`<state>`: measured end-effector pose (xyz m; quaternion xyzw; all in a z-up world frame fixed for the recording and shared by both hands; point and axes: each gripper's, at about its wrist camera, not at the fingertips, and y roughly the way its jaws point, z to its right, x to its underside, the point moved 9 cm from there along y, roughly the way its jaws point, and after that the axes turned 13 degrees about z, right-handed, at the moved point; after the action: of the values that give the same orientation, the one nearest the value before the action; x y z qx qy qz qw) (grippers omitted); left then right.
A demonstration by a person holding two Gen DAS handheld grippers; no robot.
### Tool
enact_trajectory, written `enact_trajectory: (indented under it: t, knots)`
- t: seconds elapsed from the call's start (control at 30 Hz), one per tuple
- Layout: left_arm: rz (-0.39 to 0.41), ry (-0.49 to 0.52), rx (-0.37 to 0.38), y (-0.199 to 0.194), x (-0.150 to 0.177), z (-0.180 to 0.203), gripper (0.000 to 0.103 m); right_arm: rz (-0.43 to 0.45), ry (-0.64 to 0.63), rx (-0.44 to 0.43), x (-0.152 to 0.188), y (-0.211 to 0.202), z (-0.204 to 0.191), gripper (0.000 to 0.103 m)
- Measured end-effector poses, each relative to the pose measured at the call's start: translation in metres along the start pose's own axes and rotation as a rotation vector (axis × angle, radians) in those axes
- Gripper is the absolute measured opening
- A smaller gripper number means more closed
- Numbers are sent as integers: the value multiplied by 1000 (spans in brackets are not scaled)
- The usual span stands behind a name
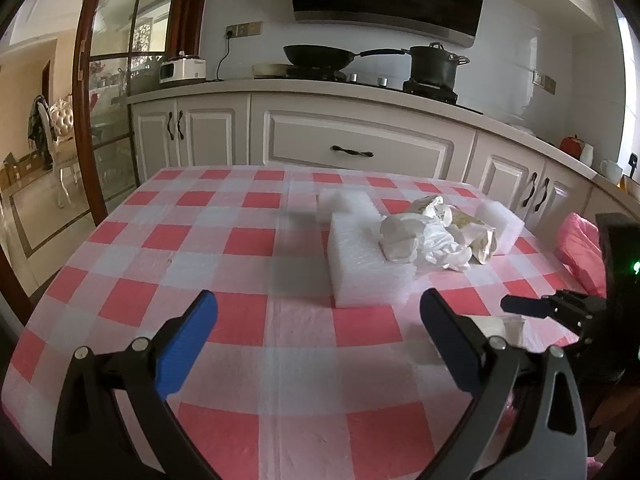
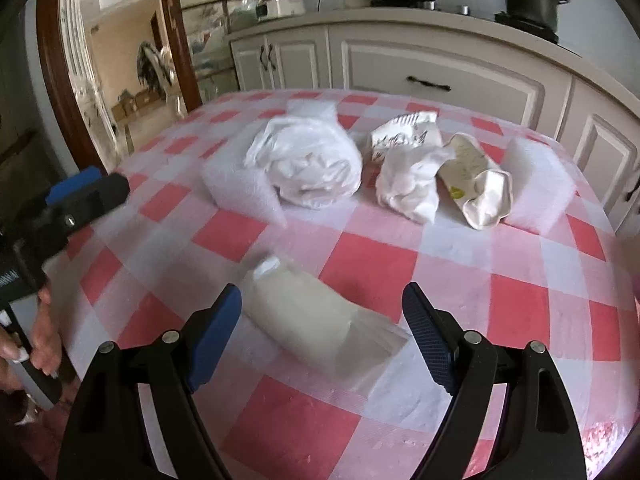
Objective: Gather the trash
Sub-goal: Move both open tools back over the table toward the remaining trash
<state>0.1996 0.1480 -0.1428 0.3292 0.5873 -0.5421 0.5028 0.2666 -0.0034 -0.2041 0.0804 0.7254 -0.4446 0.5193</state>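
Observation:
Trash lies on a red-and-white checked table (image 1: 240, 340). White foam blocks (image 1: 364, 268) sit mid-table, with crumpled white plastic bags (image 1: 424, 240) and a crumpled paper wrapper (image 1: 480, 236) beside them. In the right wrist view these are the white bag (image 2: 312, 164), a second crumpled bag (image 2: 412, 184) and the wrapper (image 2: 476, 184). A clear plastic pouch with whitish contents (image 2: 312, 320) lies on the cloth between the open fingers of my right gripper (image 2: 322, 332), which also shows in the left wrist view (image 1: 520, 306). My left gripper (image 1: 318, 336) is open and empty above the cloth, and appears at the left edge of the right wrist view (image 2: 88, 192).
A pink plastic bag (image 1: 584, 252) hangs at the table's right edge. White kitchen cabinets (image 1: 352, 144) and a counter with a wok (image 1: 320, 56) and a pot (image 1: 434, 66) stand behind the table. A glass door (image 1: 116, 100) is at left.

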Motion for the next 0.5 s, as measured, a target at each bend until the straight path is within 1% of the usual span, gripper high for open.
enact_trajectory:
  t: [0.1, 0.17, 0.2, 0.27, 0.47, 0.5]
  knots:
    - [-6, -3, -1, 1, 2, -1, 98, -23, -14, 1, 4, 7, -4, 78]
    - [-9, -1, -4, 1, 2, -1, 98, -29, -24, -2, 5, 11, -5, 68]
    - [-12, -2, -4, 2, 3, -1, 98, -28, -27, -3, 6, 11, -6, 66]
    - [-17, -8, -2, 2, 3, -2, 98, -26, -29, -6, 6, 11, -6, 55]
    - [-32, -5, 10, 6, 4, 6, 98, -4, -26, -16, 4, 4, -4, 40]
    - [-37, -5, 16, 8, 4, 9, 98, 3, -24, -12, 3, 2, -2, 39]
